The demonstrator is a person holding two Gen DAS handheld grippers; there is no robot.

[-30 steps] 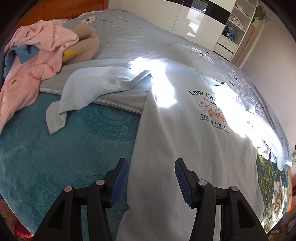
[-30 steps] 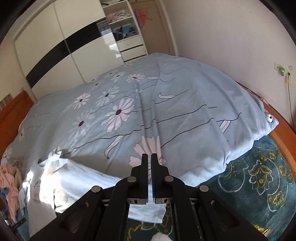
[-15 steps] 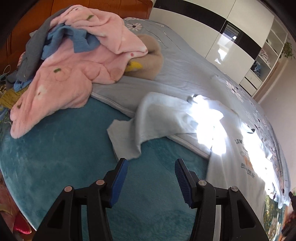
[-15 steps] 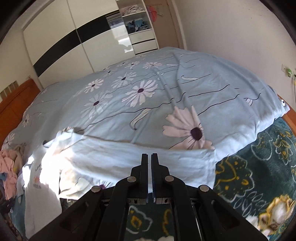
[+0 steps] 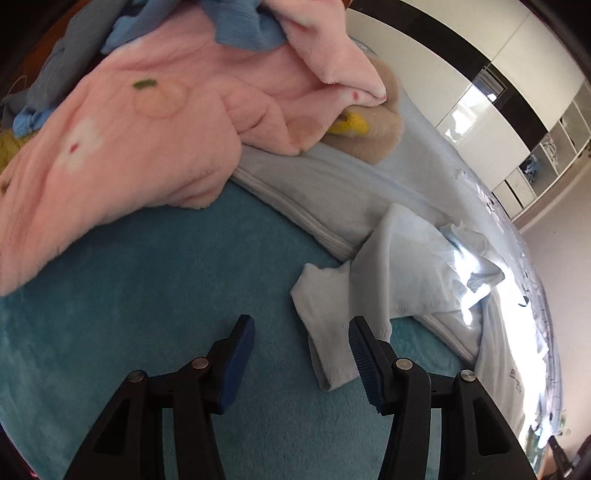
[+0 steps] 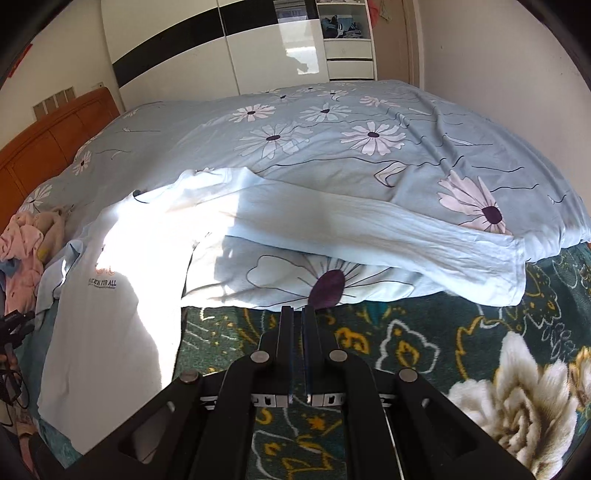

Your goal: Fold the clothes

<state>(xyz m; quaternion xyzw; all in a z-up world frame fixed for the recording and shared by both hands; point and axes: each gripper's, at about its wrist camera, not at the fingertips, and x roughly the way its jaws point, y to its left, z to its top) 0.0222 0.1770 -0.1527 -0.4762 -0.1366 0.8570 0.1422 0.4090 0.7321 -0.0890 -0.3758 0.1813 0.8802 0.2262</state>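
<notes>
Cuff end of the pale blue long-sleeved shirt's sleeve (image 5: pixel 332 332) lies just ahead-right of the left gripper (image 5: pixel 301 349), fingers apart, while the right gripper (image 6: pixel 297 314), fingers together and empty, is farther.

Sunlit bedroom, glossy white wardrobe (image 6: pixel 229 55) with black band, open shelves (image 6: pixel 345 33), orange wooden headboard (image 6: pixel 48 136), cream walls (image 6: pixel 491 62)

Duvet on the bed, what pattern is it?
Light blue duvet with white daisies, clearest in the right wrist view.
</notes>
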